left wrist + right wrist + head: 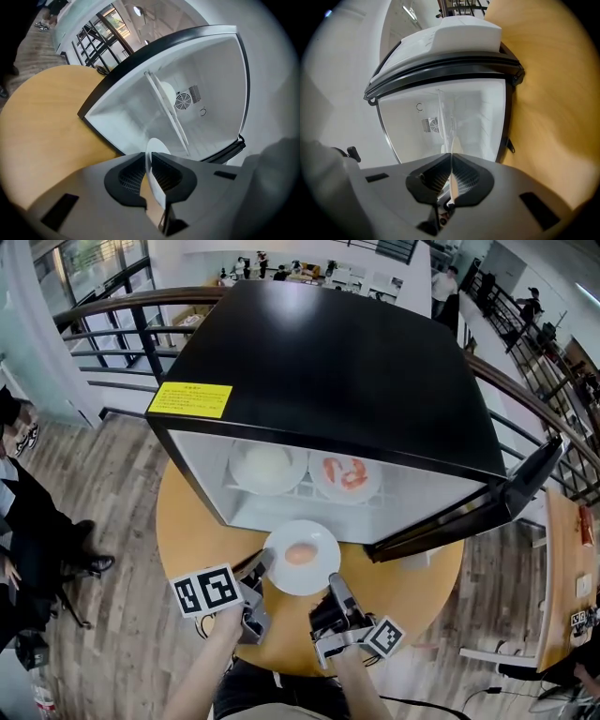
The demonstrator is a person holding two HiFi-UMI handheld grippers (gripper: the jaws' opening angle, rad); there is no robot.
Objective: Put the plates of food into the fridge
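My left tool (265, 565) and right tool (335, 587) both pinch the round white plate (281, 579) of orange food (300, 553) by its rim. It's just outside the open black fridge (328, 371).

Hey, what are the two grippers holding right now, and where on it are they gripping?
One white plate, shared by both. The left gripper pinches its left rim, and the right gripper pinches its right rim.
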